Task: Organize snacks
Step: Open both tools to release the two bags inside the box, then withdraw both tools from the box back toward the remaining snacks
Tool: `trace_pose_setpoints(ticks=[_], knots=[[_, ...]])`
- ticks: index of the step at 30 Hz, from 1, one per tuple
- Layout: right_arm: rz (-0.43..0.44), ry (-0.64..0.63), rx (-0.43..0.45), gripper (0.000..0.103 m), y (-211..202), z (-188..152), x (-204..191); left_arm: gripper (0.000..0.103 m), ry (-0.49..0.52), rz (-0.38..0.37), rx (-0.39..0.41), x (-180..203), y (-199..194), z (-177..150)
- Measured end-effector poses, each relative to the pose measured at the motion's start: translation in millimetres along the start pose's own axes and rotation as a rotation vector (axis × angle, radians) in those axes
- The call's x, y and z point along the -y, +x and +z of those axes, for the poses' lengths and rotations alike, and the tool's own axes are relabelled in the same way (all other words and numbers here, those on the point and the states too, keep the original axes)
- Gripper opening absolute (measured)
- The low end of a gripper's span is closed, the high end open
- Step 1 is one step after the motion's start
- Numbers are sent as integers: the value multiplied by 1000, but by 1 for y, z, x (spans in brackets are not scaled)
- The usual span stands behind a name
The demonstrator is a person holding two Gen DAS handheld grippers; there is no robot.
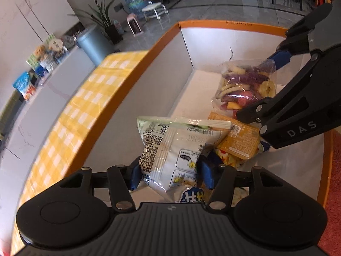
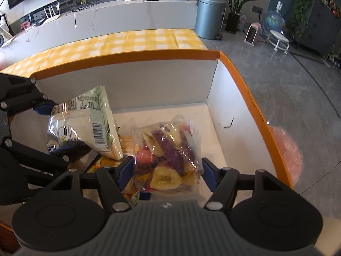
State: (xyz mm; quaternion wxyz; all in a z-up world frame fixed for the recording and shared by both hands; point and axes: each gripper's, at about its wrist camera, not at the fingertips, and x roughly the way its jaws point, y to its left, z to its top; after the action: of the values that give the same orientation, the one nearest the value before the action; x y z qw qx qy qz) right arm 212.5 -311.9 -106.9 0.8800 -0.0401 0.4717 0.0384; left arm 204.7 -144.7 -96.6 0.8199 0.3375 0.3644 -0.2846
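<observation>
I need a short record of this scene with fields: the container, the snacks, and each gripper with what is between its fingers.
container: orange-rimmed box with white inside walls, open on top
surface: yellow checked cloth behind the box
left gripper: inside the box, white snack bag between its fingers
right gripper: inside the box, clear bag of dried fruit chips between its fingers
other snack: orange packet lying in the box under both bags

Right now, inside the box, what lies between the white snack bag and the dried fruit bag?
An orange snack packet, seen best in the left wrist view.
</observation>
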Motion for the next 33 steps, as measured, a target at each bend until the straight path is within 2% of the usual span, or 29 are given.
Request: trace_pose_setpoints(ticks=[1,3,7,13,17,20,24,27,30,33], knots=[[-17,-12,6,70,-1,0,-2,69,14,19,16,3,-3,-1],[-53,-42,28,72,-5,-1,-5,78,37,44,45,7,-8,-2],[-69,-50,47,76,-13,1,-4,87,51,68,93,9,-19,-2],[-94,-17,87,77,-30,0,1,88,87,121,210,7,-48,-5],[-83,27,170,78,-51,-2,2,88,86,154,289,7,-72,-10],[-72,62,237,78,-67,-4,-1,88,83,208,355,7,-92,-19],[-30,88,313,79,-85,-8,-15,88,65,256,394,1,-116,-37],[20,92,365,79,-97,-12,-30,88,16,295,413,-5,-133,-55],[94,87,431,79,-109,-17,-48,88,-37,314,417,-14,-148,-78],[169,76,462,80,-118,-18,-70,88,-79,333,401,-24,-158,-100]])
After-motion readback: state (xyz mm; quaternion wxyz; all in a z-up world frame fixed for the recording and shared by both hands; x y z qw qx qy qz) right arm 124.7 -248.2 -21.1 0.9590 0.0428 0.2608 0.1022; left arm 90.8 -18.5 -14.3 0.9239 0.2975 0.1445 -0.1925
